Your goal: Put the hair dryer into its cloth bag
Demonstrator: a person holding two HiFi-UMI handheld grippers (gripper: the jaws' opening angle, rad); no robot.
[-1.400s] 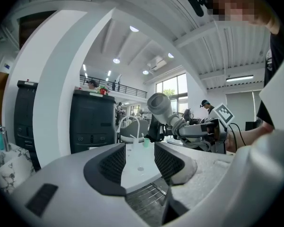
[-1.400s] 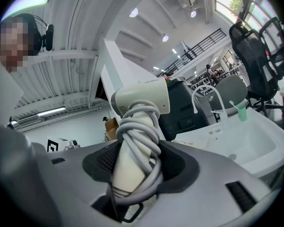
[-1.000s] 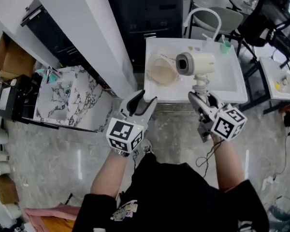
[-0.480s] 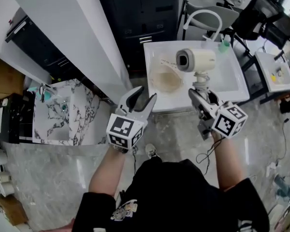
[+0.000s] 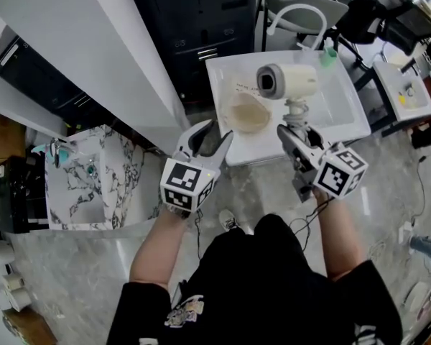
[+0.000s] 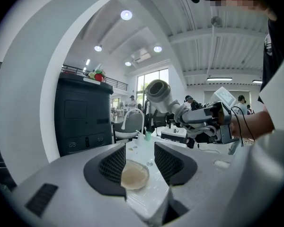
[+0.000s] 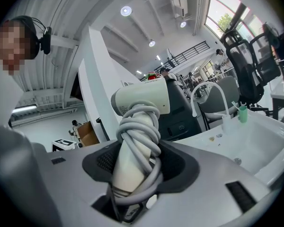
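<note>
- Your right tongs (image 5: 299,131) are clamped on the handle of the hair dryer (image 5: 291,81), low down. The grey cord (image 7: 138,126) wound round that handle sits inside the grip too.
- Your left tongs (image 5: 214,136) are spread and carry nothing. Through their gap you look out at the cloth bag (image 6: 134,175), which lies further off and touches neither jaw.
- The hair dryer is up in the air over the white table (image 5: 341,117), with its handle roughly upright and its barrel above the jaws. In the head view it hangs just to the right of the bag, clear of it.
- The bag lies flat on the table near the front left. It is beige and rounded, and I cannot tell whether its mouth is open.
- Done so far, by my reading: the hair dryer is picked up and brought near the bag.
- Left to do: take the bag's edge with your left tongs, hold the mouth wide, feed the hair dryer in and let go. Nothing is inside yet.
- Mind the cord loops; they look likely to catch on the cloth.
</note>
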